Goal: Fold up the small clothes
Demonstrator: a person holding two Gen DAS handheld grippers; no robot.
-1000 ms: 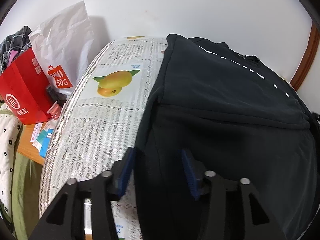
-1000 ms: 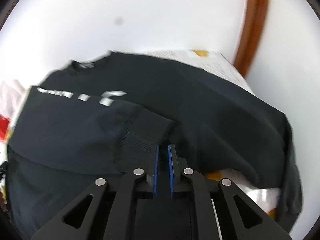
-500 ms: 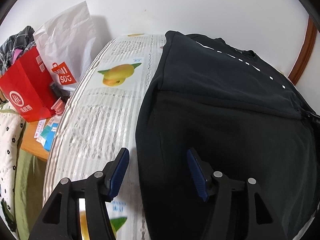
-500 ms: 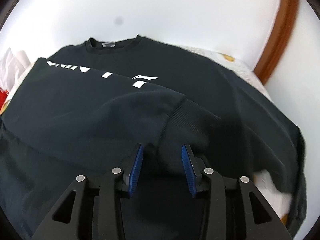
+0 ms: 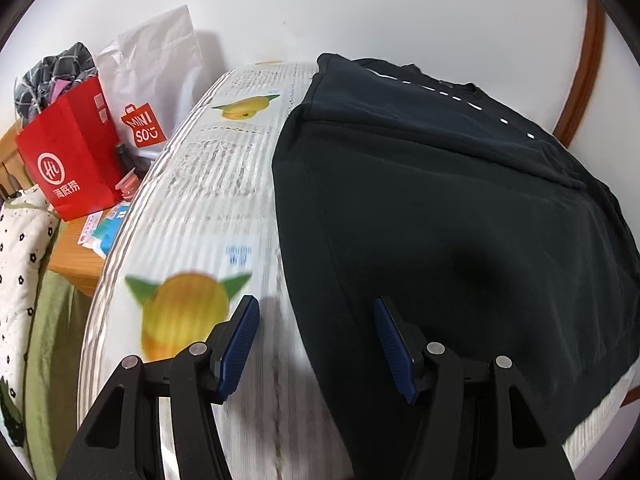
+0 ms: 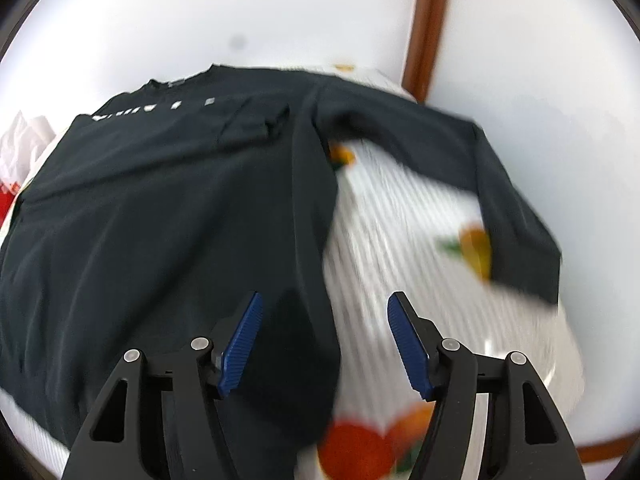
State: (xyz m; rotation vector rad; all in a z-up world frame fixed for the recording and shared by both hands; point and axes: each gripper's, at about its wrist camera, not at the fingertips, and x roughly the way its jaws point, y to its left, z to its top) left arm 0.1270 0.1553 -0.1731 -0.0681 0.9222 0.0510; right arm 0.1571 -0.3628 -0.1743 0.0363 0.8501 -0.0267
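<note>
1. Your black sweatshirt (image 5: 460, 208) lies flat on the counter (image 5: 208, 184), which is covered with a white printed cloth showing yellow fruit and grey text.
2. In the left wrist view, one sleeve (image 5: 440, 120) is folded across the chest; a broken line of white print runs along it toward the collar.
3. In the right wrist view, the other sleeve (image 6: 500, 184) is stretched out to the side over the printed cloth, its cuff near the counter's edge.
4. Your left tongs (image 5: 316, 344) hover above the sweatshirt's left side edge. The jaws are closing, but the blue pads stand clearly apart and press on nothing: one pad is over the bare cloth, the other over the black fabric.
5. Your right tongs (image 6: 324, 340) hover above the sweatshirt's right side edge near the hem. The jaws are opening, wide apart, and released: the fabric edge shows below the gap, and neither pad touches it.
6. The right wrist view is blurred, so fine detail of the cloth there is hard to read.
7. Off the counter's left side stand a red paper bag (image 5: 68, 160) with a white round logo and a white bag (image 5: 148, 80) with a red "MINISO" mark. Checked fabric (image 5: 56, 76) pokes out above the red bag.
8. A white wall (image 5: 320, 8) stands behind the counter, with a brown wooden trim (image 5: 580, 76) at its right.
</note>
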